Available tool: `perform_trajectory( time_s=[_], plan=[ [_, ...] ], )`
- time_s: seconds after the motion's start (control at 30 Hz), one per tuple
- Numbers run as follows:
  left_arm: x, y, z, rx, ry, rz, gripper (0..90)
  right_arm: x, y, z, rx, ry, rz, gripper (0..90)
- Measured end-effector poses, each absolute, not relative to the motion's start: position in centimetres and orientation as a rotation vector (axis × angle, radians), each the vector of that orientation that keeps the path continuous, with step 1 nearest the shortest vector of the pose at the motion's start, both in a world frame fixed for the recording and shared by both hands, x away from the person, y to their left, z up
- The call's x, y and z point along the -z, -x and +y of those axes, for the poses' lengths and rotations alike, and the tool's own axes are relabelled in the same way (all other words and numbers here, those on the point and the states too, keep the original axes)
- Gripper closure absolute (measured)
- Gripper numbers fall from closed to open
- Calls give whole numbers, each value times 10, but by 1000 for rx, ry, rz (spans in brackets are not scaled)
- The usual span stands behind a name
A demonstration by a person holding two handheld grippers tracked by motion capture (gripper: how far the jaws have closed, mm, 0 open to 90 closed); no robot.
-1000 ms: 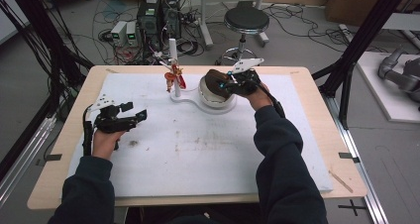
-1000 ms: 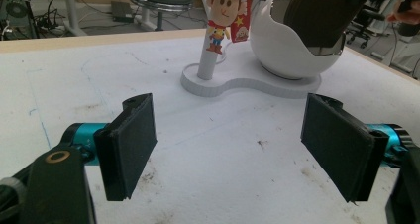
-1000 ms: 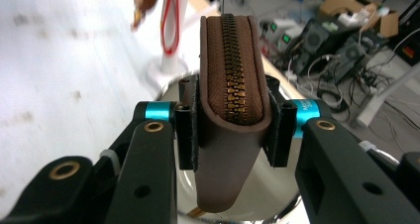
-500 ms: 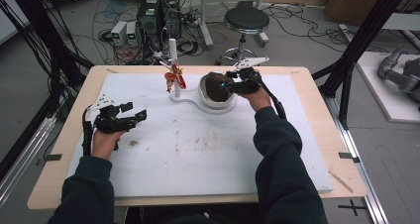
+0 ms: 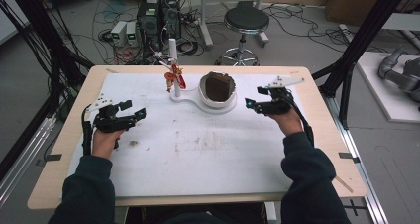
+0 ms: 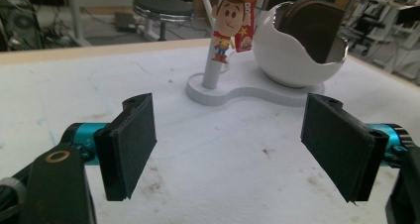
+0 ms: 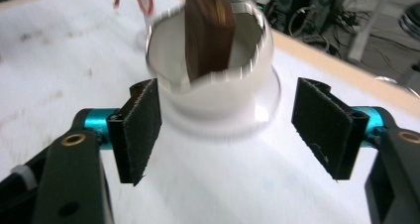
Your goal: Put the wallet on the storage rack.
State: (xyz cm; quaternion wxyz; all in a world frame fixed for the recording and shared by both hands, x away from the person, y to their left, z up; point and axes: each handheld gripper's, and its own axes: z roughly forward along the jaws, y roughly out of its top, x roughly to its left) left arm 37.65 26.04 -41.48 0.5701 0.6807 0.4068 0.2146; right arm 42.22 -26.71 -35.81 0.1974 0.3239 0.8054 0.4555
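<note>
Now my left gripper (image 5: 130, 116) rests with jaws spread and empty, where it lay a second ago; ahead and to its right stands the figurine (image 6: 229, 21) on its post. Further right, the brown block (image 5: 218, 86) sits in the white bowl (image 5: 218, 105). My right gripper (image 5: 255, 105) has pulled back, spread, so I judge the block delivered. Stained white mat (image 5: 198, 149); cluttered lab beyond.

white eggshell-shaped bowl (image 5: 218, 99) far-centre on table (image 5: 317, 149) | brown flat block (image 5: 218, 86) upright in it | cowboy figurine on white post (image 5: 174, 78) just left | both on shared white base (image 5: 190, 100)
</note>
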Motion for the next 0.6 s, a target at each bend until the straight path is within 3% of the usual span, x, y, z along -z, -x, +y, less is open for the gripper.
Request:
perform_trajectory(
  time_s=[0.2, 0.6],
  plan=[
    [415, -376, 258, -454, -1580, 918, 217, 386, -389, -302, -1221, -1009, 2228, 233],
    [411, -370, 251, -480, -1620, 884, 213, 400, -378, -321, -1252, -1079, 2161, 223]
  ],
)
